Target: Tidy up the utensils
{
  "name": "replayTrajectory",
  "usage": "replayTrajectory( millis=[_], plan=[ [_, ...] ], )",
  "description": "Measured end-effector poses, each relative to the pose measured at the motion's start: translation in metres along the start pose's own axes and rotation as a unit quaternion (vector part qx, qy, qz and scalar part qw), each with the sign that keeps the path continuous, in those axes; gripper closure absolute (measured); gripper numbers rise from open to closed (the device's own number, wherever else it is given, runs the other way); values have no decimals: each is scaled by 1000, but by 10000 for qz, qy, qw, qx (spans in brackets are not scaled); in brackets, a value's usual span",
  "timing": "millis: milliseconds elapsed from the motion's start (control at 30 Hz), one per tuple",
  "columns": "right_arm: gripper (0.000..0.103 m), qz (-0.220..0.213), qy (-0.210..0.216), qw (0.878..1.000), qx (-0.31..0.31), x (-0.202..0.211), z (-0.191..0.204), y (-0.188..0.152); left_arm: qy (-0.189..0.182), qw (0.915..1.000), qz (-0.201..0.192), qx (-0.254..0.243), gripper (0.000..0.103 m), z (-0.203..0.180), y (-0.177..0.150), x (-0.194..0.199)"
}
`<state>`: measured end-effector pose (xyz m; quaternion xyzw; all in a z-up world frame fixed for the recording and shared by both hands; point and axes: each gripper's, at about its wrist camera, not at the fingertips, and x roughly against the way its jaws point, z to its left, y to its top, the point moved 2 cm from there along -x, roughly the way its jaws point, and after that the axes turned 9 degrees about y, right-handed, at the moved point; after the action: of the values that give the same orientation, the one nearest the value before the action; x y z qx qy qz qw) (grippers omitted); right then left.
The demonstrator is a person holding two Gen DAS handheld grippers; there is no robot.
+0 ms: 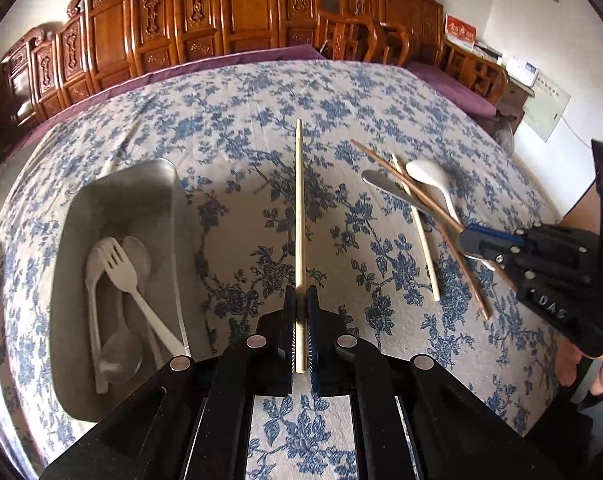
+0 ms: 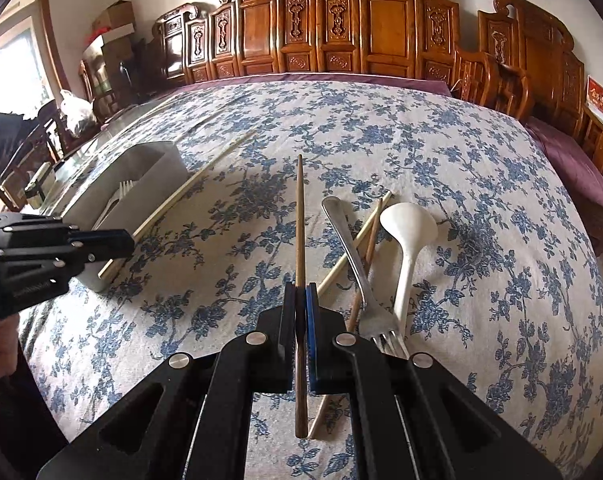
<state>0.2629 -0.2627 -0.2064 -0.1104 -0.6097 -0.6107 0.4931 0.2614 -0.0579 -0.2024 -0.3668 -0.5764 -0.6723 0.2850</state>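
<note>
My left gripper (image 1: 300, 294) is shut on a pale bamboo chopstick (image 1: 299, 208) that points away over the table. A grey tray (image 1: 163, 176) lies to its left with a white plastic fork (image 1: 121, 270) and spoons inside. My right gripper (image 2: 300, 292) is shut on a dark brown chopstick (image 2: 300, 220). To its right lie a metal fork (image 2: 353, 260), a white spoon (image 2: 407, 232), a pale chopstick (image 2: 355, 246) and a brown chopstick (image 2: 371, 236). The right gripper also shows in the left wrist view (image 1: 467, 242), the left gripper in the right wrist view (image 2: 125, 244).
The table wears a blue floral cloth (image 1: 241, 120). Carved wooden chairs (image 2: 381, 20) line the far side. A purple cushion (image 2: 569, 160) lies at the right. The tray also shows at the left in the right wrist view (image 2: 165, 160).
</note>
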Motion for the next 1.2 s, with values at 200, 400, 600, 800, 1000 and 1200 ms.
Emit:
replayTrajectory(
  millis=[200, 400, 600, 800, 1000, 1200],
  plan=[
    [97, -14, 48, 10000, 84, 1, 10, 2, 14, 9998, -124, 145, 99, 15, 2, 15],
    [97, -148, 151, 9996, 173, 8, 22, 7, 40, 9993, -211, 307, 99, 33, 0, 28],
    [97, -254, 245, 9990, 267, 13, 35, 11, 136, 9981, -277, 527, 99, 57, -5, 40],
    [97, -282, 273, 9986, 360, 14, 44, 13, 262, 9966, -260, 741, 99, 81, -12, 47],
    [97, -269, 261, 9985, 406, 12, 48, 13, 388, 9957, -114, 834, 99, 98, -19, 42],
    [97, -264, 256, 9985, 413, 12, 49, 13, 494, 9954, 133, 808, 99, 105, -27, 28]
  ],
)
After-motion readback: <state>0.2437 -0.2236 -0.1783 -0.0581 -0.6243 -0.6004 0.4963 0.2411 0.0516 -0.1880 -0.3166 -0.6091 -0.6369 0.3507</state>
